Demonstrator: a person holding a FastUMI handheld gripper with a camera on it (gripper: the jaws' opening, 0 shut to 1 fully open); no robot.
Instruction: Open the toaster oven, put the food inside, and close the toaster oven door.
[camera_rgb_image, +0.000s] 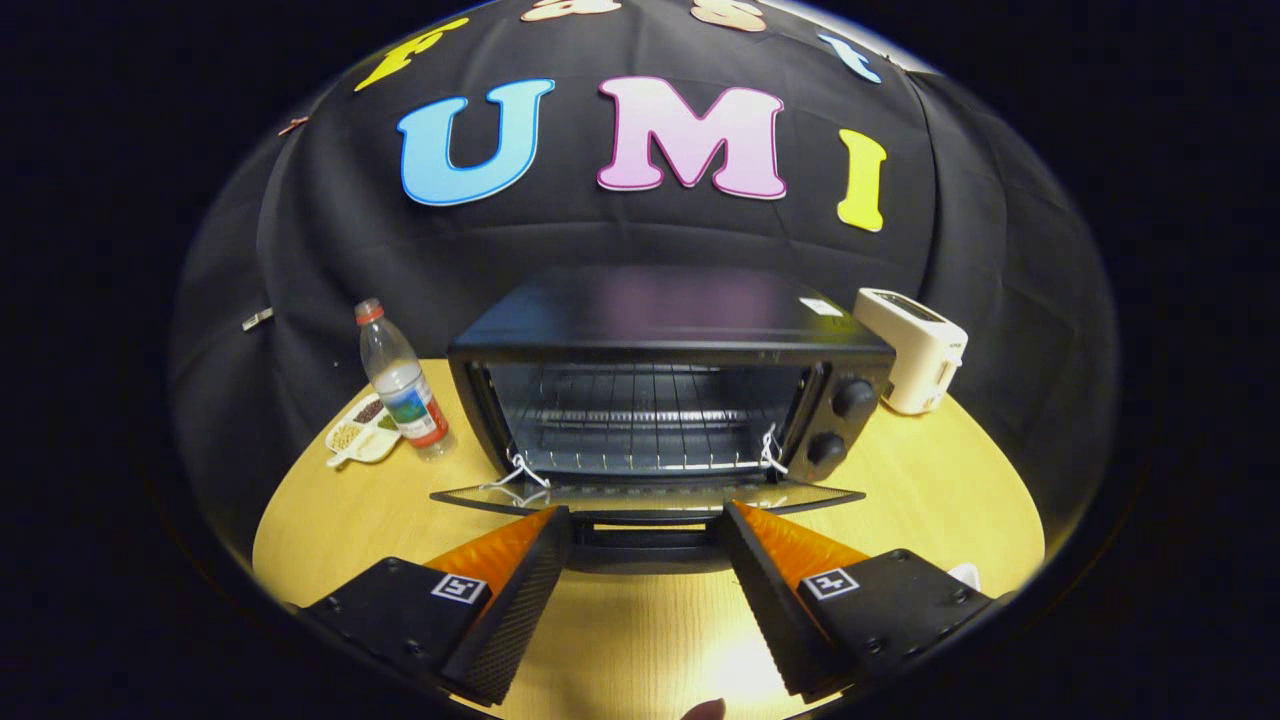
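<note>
Claw (645, 535) is held spread and empty just before the dropped toaster oven door (645, 497); cavity is left open for food loading.

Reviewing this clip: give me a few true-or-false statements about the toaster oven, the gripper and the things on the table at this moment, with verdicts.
1. The black toaster oven has its glass door folded down open. True.
2. The gripper is shut on the door handle. False: its fingers are spread apart, with the handle showing in the gap and neither finger pressing it.
3. A clear plastic bottle with a red cap stands upright beside the oven. True.
4. Food already lies on the oven's wire rack. False: the rack is bare.
5. The cream pop-up toaster sits on the oven's roof. False: it stands on the wooden table beside the oven.
</note>
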